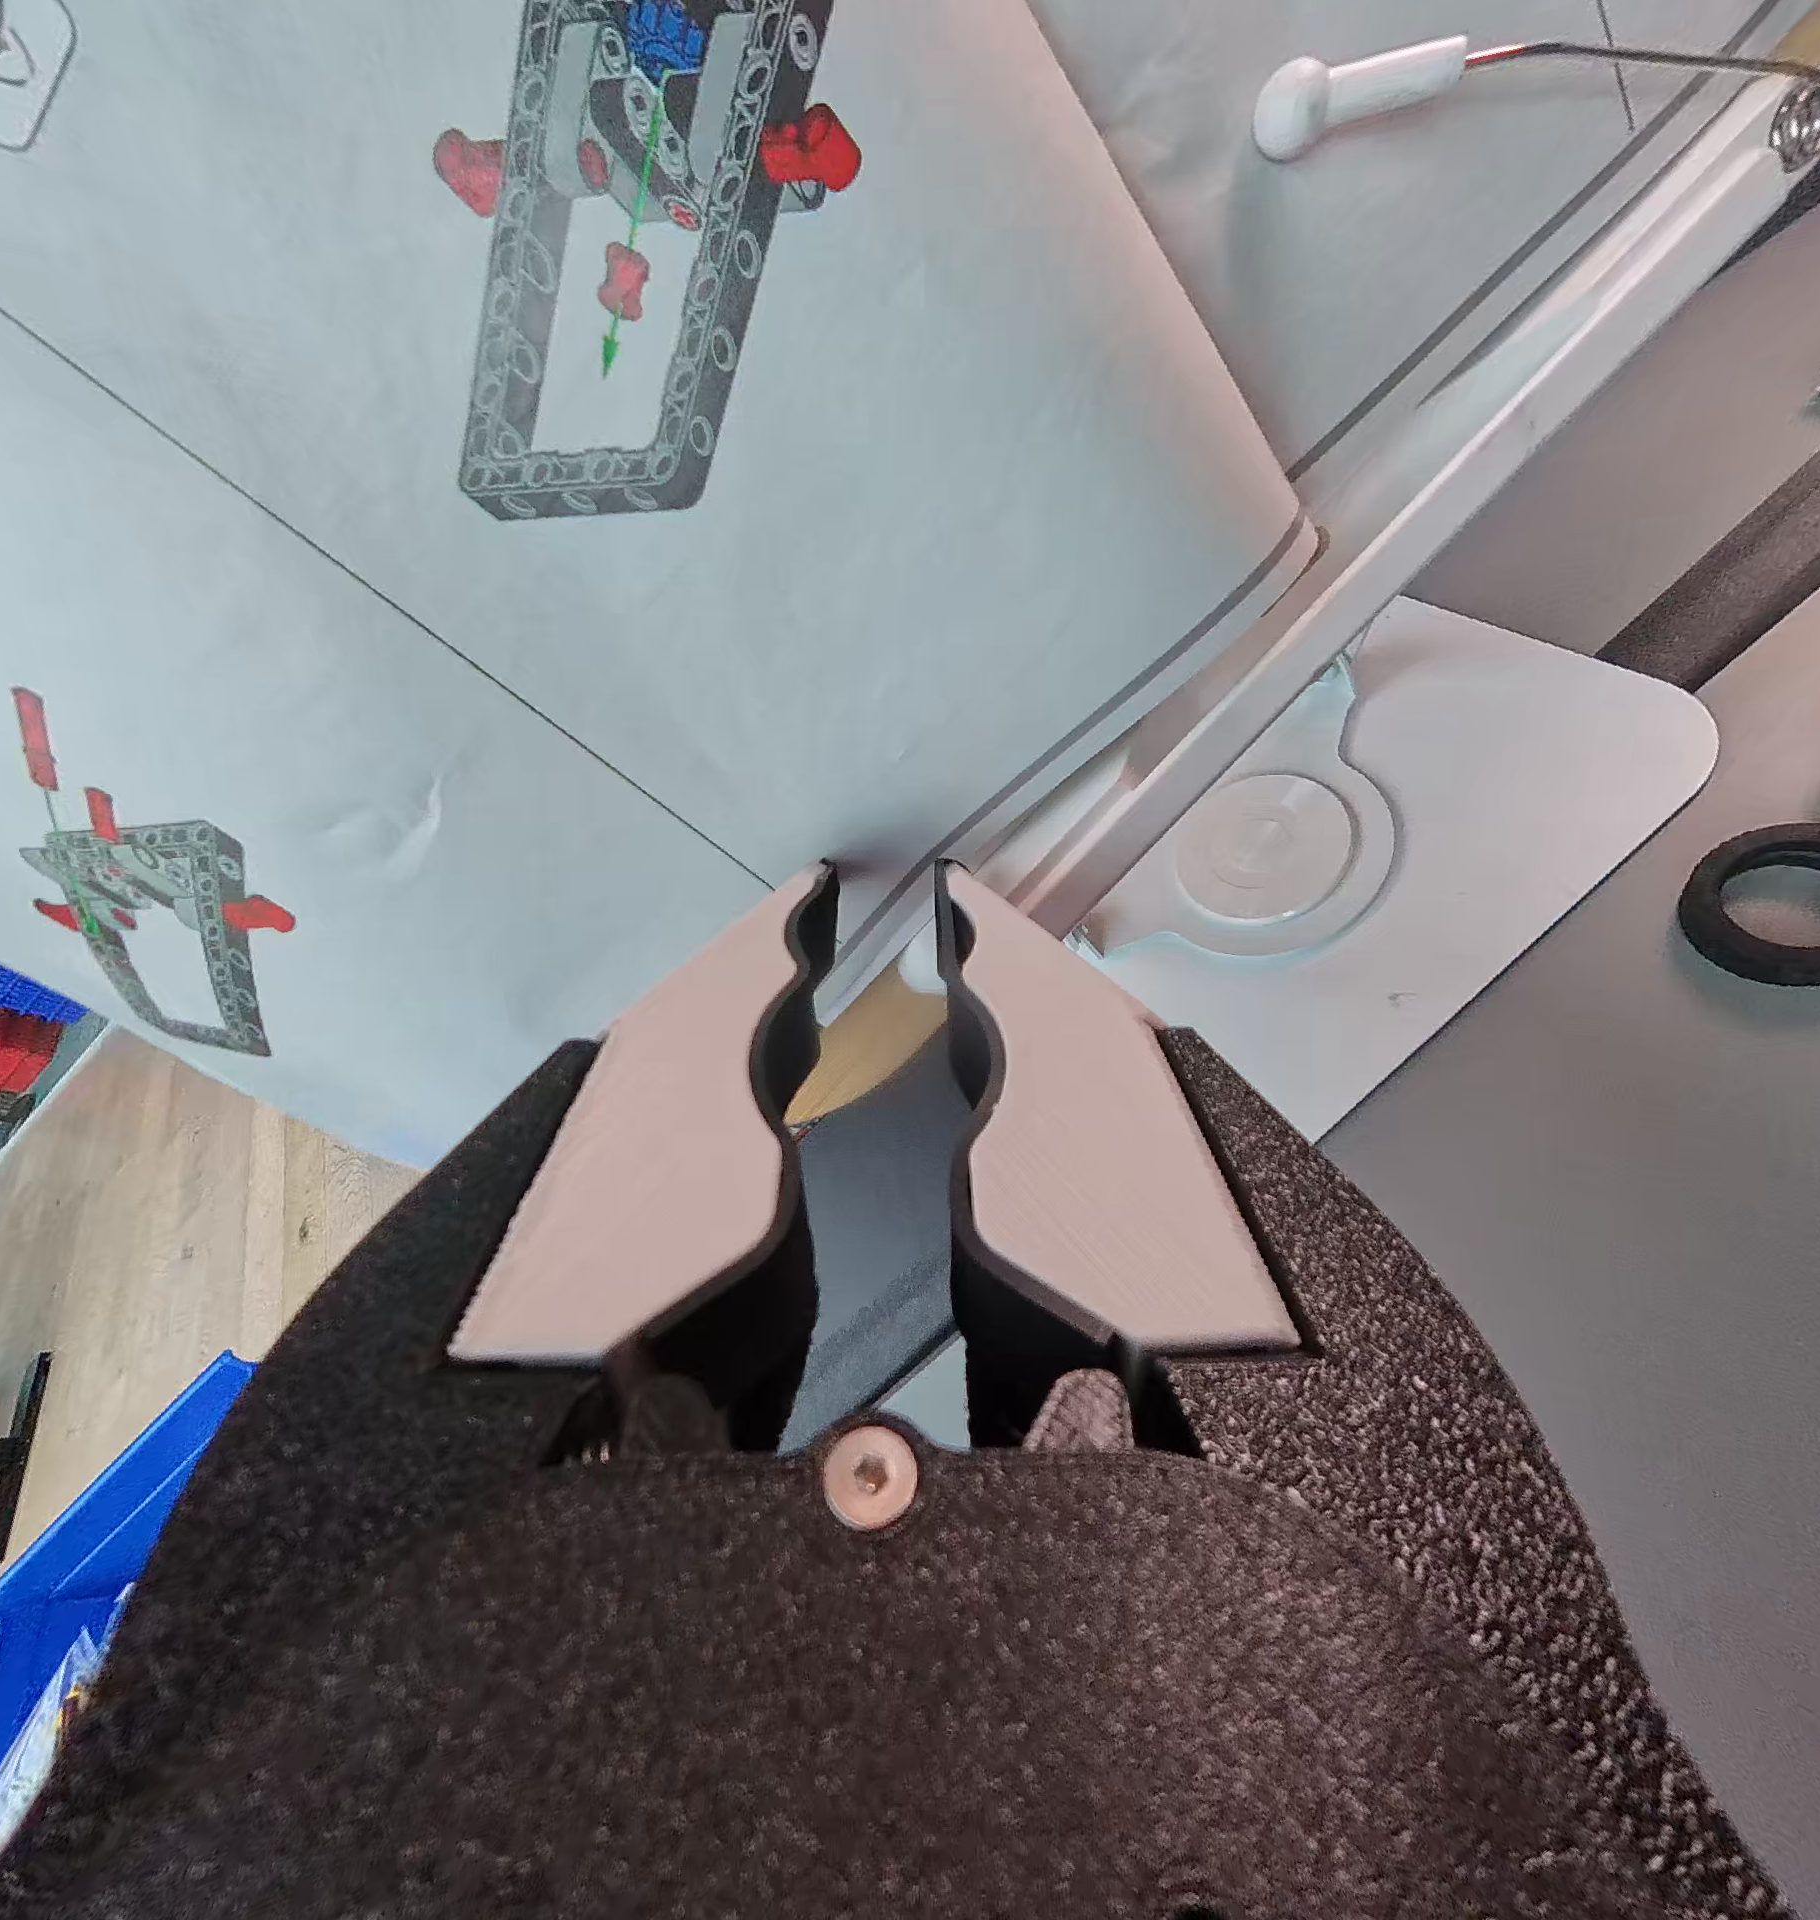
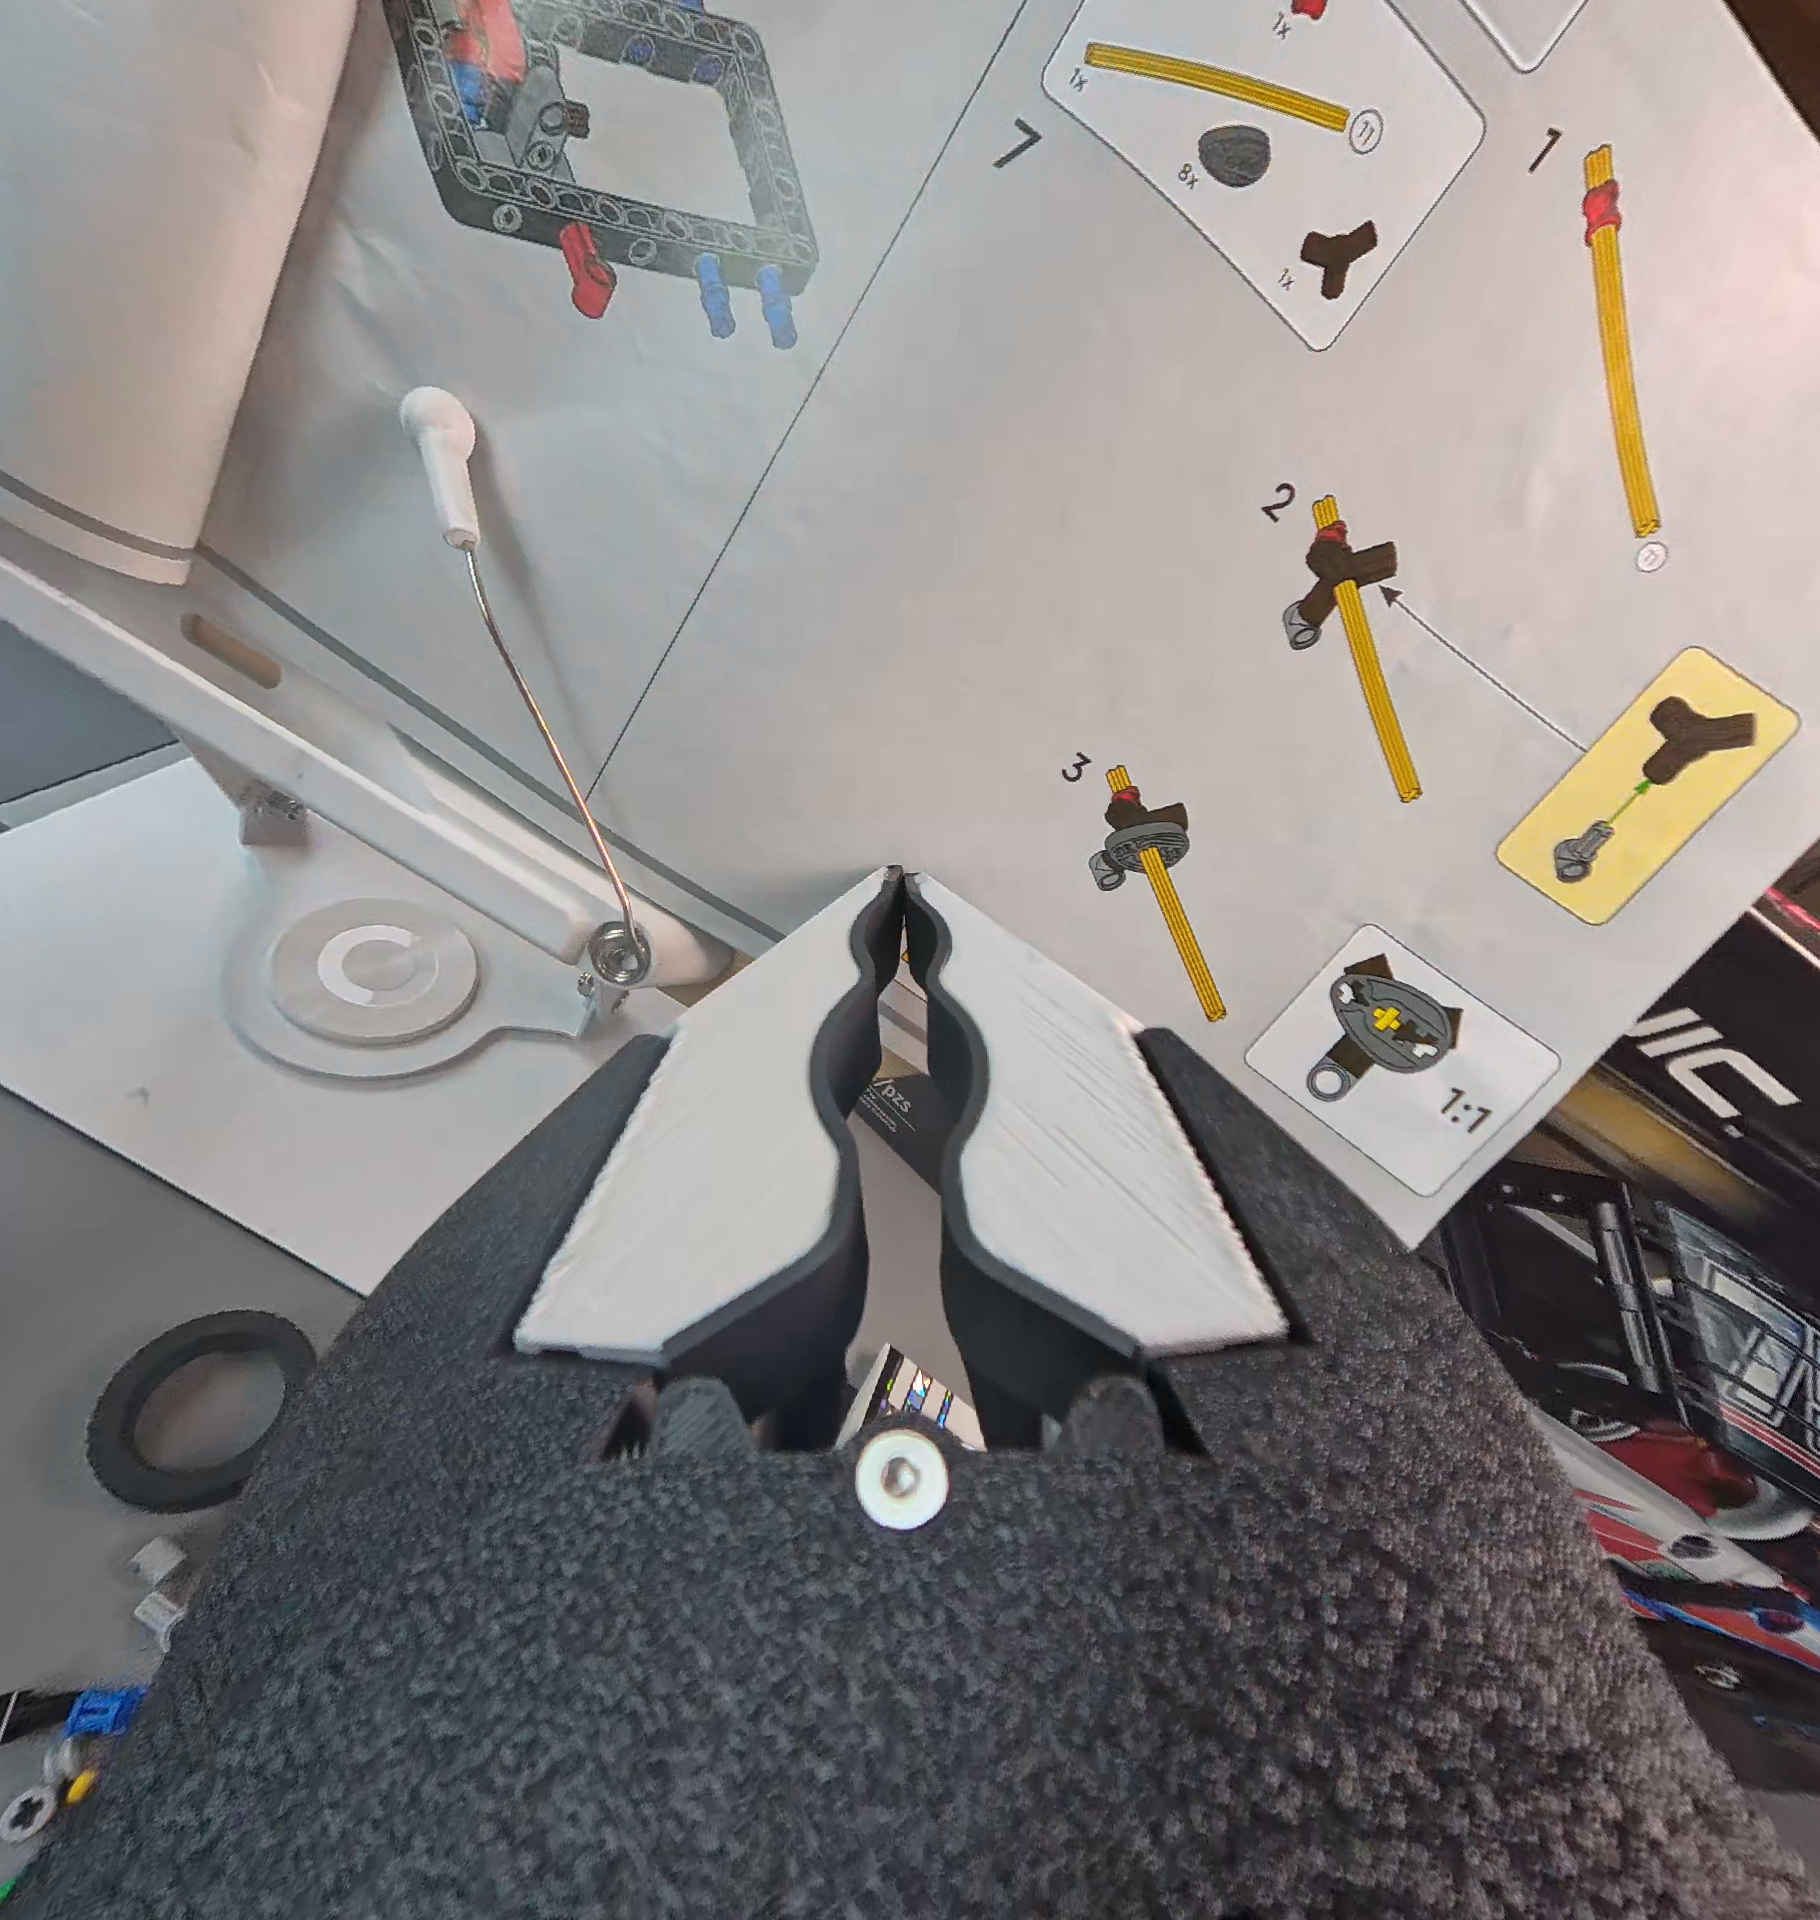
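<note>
Far left in the left wrist view, a blue parts bin (image 1: pixel 106 1538) on pale wood. Above it, an open instruction booklet (image 1: pixel 677 623) propped on a white book stand (image 1: pixel 1405 499). At the booklet's lower edge, the left gripper (image 1: pixel 885 878), narrowly parted and gripping nothing, with the stand's ledge running through the gap. Farther right, a black rubber tyre (image 1: pixel 1779 920) beside the stand's base plate.

In the right wrist view, from the left: small loose building parts (image 2: pixel 64 1745), then the tyre (image 2: pixel 194 1408), then a white-tipped wire page holder (image 2: pixel 532 675) lying across the booklet (image 2: pixel 989 520). At the lower edge of the right-hand page, the right gripper (image 2: pixel 898 881), tips pressed together. Cannot tell whether paper is pinched between them. At the right border, a printed box with a car picture (image 2: pixel 1664 1351).

Likely risks: creasing or tearing thin paper under a hard pinch or a sideways pull, catching a finger on the wire holder, or nudging the light stand. In the way: the ledge and the wire holder, both tight against the page edge.
</note>
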Demonstrator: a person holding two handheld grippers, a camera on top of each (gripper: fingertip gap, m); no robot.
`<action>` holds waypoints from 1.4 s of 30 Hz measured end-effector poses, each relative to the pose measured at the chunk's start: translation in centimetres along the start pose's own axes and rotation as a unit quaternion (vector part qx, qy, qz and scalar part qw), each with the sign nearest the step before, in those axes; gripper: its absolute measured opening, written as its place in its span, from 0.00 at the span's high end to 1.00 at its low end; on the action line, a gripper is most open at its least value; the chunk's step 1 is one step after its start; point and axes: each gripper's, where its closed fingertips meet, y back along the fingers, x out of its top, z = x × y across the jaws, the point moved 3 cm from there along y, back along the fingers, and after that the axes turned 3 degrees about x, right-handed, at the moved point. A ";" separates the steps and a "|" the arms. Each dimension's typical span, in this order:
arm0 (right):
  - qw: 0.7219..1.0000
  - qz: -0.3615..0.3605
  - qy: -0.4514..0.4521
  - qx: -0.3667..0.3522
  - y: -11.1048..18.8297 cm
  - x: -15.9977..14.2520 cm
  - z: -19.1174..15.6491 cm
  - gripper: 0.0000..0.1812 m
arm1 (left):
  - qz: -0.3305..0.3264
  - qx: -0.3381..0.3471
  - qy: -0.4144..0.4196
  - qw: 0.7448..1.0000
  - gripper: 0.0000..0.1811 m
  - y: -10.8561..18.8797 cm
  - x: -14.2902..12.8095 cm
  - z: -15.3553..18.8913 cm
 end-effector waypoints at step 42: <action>0.911 0.036 -0.010 0.411 24.5 -9.7 -24.6 0.91 | 0.161 -0.281 0.182 0.928 0.76 20.2 -8.3 17.0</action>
